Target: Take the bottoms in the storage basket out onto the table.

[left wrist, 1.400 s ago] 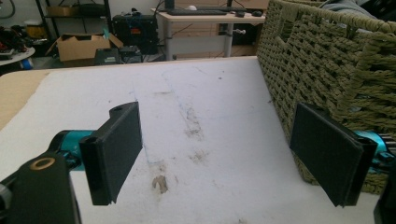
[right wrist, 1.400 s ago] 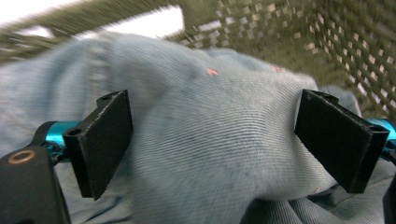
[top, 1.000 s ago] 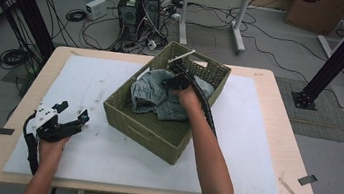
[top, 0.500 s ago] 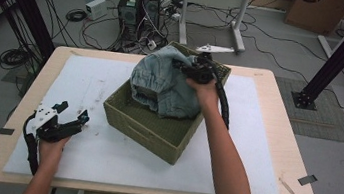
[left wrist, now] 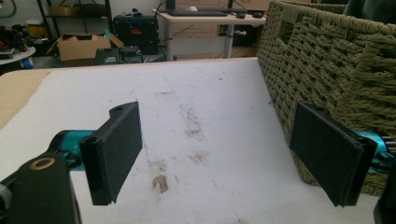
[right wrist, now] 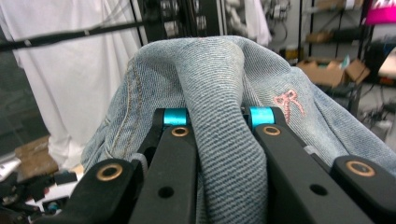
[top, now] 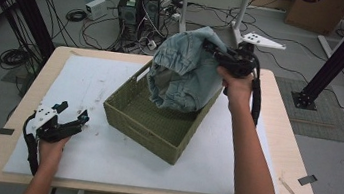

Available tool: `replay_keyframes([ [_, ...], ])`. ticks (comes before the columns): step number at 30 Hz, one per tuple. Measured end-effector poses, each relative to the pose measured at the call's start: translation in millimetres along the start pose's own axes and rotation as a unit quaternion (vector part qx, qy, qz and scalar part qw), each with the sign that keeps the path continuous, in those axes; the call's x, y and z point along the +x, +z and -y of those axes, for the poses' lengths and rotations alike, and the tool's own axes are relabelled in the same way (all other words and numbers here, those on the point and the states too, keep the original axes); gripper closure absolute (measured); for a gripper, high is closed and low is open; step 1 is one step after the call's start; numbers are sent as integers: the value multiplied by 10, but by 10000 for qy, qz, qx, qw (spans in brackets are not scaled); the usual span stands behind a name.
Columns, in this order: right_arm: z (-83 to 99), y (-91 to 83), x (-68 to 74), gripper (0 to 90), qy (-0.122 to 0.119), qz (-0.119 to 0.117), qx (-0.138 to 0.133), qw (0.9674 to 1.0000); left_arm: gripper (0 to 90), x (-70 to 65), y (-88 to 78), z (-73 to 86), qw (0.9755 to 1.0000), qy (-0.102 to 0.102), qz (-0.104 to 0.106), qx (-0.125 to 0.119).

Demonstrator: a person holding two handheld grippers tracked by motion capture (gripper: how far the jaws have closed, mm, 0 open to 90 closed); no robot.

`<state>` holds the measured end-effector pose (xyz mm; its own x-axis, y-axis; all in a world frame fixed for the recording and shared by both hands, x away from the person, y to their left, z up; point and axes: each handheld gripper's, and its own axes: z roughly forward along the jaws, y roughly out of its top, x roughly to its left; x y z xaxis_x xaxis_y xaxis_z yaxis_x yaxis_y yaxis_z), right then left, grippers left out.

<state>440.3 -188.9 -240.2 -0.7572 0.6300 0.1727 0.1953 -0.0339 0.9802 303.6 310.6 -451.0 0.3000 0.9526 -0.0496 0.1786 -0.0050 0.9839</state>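
Jaws of the right gripper (top: pixel 215 49) pinched tight on a thick fold of the denim garment (top: pixel 184 68), the cloth bulging up between them in the right gripper view (right wrist: pixel 219 135). Garment hangs in the air over the far end of the woven basket (top: pixel 153 130), its lower hem near the basket's rim or just inside; which, hard to tell. Denim reads soft but weighty: it drapes and bunches, not slippery, not fragile. A doubled fold or seam looks the safest hold; a single layer would likely slide. Pink bow embroidery (right wrist: pixel 286 101) on one panel.

Left gripper (top: pixel 69 116) rests on the white mat (top: pixel 101 158) covering the tabletop (top: pixel 293 158), jaws wide apart, nothing between them; basket wall just beside one jaw (left wrist: pixel 327 70). Basket rim could snag the trailing cloth. Computer tower (top: pixel 139 7) and cables on the floor beyond, well apart.
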Motion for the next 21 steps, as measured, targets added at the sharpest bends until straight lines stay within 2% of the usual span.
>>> replay_keyframes([
  [2, -66, -133, 7, 862, -35, 11, -207, 9998, 174, 0, 1, 0, 10000, -17, 0, -10],
  [4, -121, -271, 21, 862, -178, 65, -325, 9993, 174, 0, 1, 0, 10000, -22, -3, -16],
  [6, -132, -394, 36, 862, -365, 216, -247, 9988, 174, 0, -2, 0, 10000, -2, -4, 0],
  [7, -60, -459, 25, 861, -433, 289, -47, 9986, 174, 0, -1, 0, 10000, -5, -3, 3],
  [8, -60, -459, 25, 861, -433, 289, -47, 9986, 174, -1, 0, 0, 10000, -9, -2, -1],
  [11, 144, -490, -25, 859, -538, 432, 563, 9960, 174, -5, -3, 1, 10000, -15, -12, -12],
  [13, 305, -503, -59, 859, -645, 631, 967, 9912, 174, -8, -5, 2, 10000, -14, -13, -17],
  [15, 482, -516, -109, 857, -568, 712, 1258, 9879, 174, -10, -4, 2, 10000, -15, -17, -20],
  [17, 595, -530, -140, 855, -579, 815, 1398, 9851, 174, -7, -6, 2, 10000, -14, -17, -13],
  [21, 800, -646, -244, 840, -335, 931, 1500, 9837, 174, -7, -7, 3, 10000, -20, -12, -20],
])
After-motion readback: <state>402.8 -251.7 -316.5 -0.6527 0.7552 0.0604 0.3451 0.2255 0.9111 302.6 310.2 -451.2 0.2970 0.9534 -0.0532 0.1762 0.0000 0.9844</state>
